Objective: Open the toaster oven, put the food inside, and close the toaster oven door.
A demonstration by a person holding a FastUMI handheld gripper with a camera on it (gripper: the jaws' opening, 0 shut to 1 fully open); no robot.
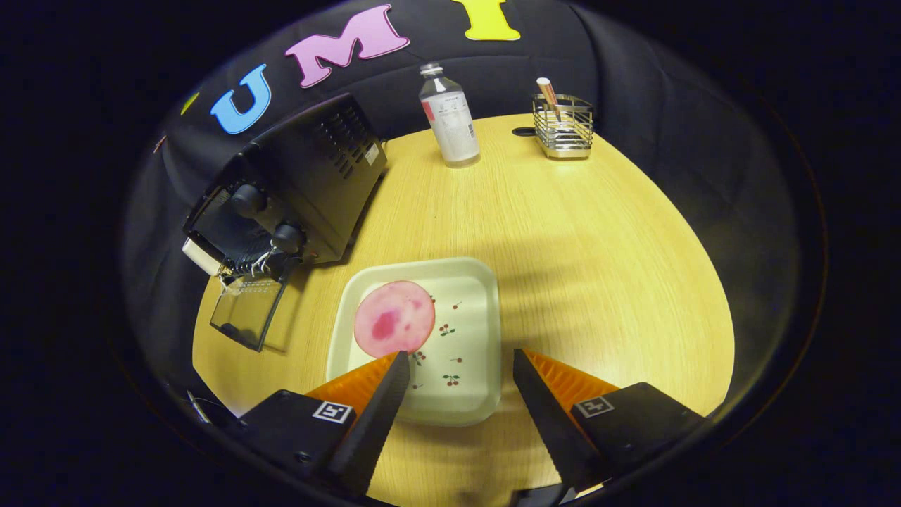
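Since the toaster oven (295,190) at the tabletop's (598,239) far left corner already has its glass door (246,317) dropped open, the food can go straight in, and the tongs (461,362) hang spread and empty above the tray (471,331) near the tabletop's front edge, ready to close on the slice (394,318): 1 round, flat, pink piece with a darker blotch, lying toward the tray's left side

The gripper view looks steeply down over its fingers (461,362) (spread apart) at the table (598,267).
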